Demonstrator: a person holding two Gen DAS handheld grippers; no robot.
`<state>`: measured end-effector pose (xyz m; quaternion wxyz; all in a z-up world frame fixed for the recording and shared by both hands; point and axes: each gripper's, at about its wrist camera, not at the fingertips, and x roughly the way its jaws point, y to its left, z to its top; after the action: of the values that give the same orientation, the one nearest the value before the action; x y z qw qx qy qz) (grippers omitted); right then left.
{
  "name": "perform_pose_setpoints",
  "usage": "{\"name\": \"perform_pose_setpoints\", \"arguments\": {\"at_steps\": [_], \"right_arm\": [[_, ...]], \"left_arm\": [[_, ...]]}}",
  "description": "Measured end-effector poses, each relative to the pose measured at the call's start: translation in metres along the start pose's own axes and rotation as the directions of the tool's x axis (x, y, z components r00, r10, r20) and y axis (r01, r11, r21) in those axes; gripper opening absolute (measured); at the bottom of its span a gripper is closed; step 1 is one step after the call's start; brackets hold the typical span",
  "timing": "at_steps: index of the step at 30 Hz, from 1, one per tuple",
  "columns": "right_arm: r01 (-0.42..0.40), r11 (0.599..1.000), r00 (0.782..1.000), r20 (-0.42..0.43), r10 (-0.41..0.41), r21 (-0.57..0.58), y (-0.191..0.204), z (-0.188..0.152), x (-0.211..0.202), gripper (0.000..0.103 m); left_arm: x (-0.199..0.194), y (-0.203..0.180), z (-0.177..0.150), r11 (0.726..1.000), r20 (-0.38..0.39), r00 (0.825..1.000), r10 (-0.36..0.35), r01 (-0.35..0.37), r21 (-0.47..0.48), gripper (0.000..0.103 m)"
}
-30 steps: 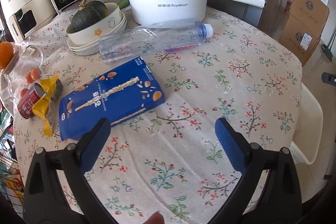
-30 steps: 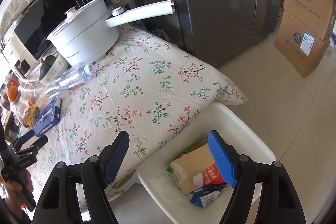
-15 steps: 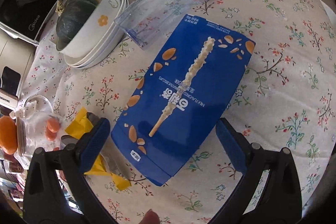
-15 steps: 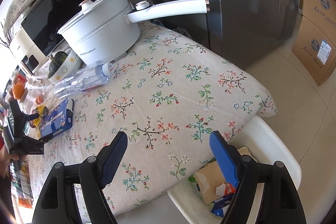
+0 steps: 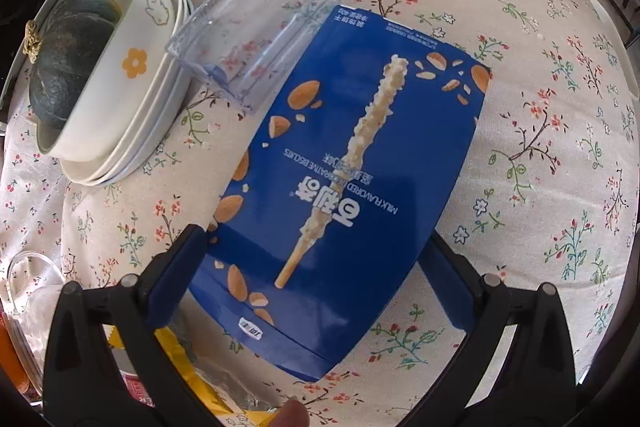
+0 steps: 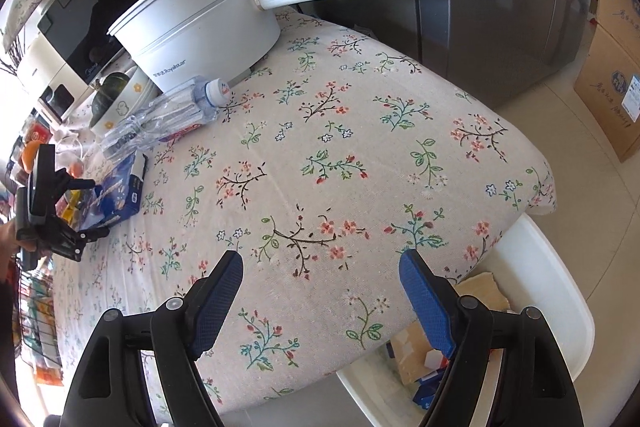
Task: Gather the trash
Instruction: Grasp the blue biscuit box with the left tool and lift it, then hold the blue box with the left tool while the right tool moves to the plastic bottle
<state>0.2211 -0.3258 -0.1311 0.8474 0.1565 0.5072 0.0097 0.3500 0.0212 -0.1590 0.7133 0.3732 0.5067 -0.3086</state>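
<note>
Blue biscuit box (image 5: 352,187) lies flat on the floral-cloth counter (image 5: 540,147), just in front of the clear plastic bottle (image 5: 288,7), which touches its far edge. Left gripper (image 5: 316,267) points down over the box's near end, fingers (image 5: 176,275) spread wide w/ the box between them; pad contact can't be told. Stacked bowls w/ a green squash (image 5: 72,55) sit left of the box. Right gripper (image 6: 320,291) hangs open & empty over the counter edge, well right of the box; white bin (image 6: 552,311) w/ trash sits below that edge.
</note>
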Motion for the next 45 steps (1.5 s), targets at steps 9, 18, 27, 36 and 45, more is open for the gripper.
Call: {"name": "perform_pose_setpoints", "arguments": {"at_steps": [9,18,27,36,45], "right_arm": [[-0.028,1.0,1.0,-0.015,0.027,-0.008,0.009,-0.004,0.002,0.082],[-0.062,0.998,0.998,0.007,0.062,-0.006,0.014,-0.008,-0.013,0.082],[-0.092,0.996,0.995,0.029,0.093,-0.012,0.02,-0.012,-0.026,0.082],[-0.075,0.997,0.997,0.025,0.075,0.001,0.009,-0.01,-0.025,0.082],[-0.092,0.996,0.995,0.029,0.093,-0.015,0.016,-0.014,-0.031,0.082]], "left_arm": [[-0.007,-0.009,-0.041,0.959,0.191,0.98,-0.052,0.102,-0.263,0.099],[-0.044,-0.066,-0.078,0.953,0.271,0.962,-0.019,0.099,-0.285,0.1],[-0.059,0.017,-0.07,0.842,0.23,0.973,-0.013,0.135,-0.523,0.101],[-0.018,0.043,-0.1,0.508,0.311,0.939,-0.145,0.34,-0.791,0.066],[-0.027,0.032,-0.101,0.317,0.463,0.868,-0.18,0.496,-0.808,0.027]]}}
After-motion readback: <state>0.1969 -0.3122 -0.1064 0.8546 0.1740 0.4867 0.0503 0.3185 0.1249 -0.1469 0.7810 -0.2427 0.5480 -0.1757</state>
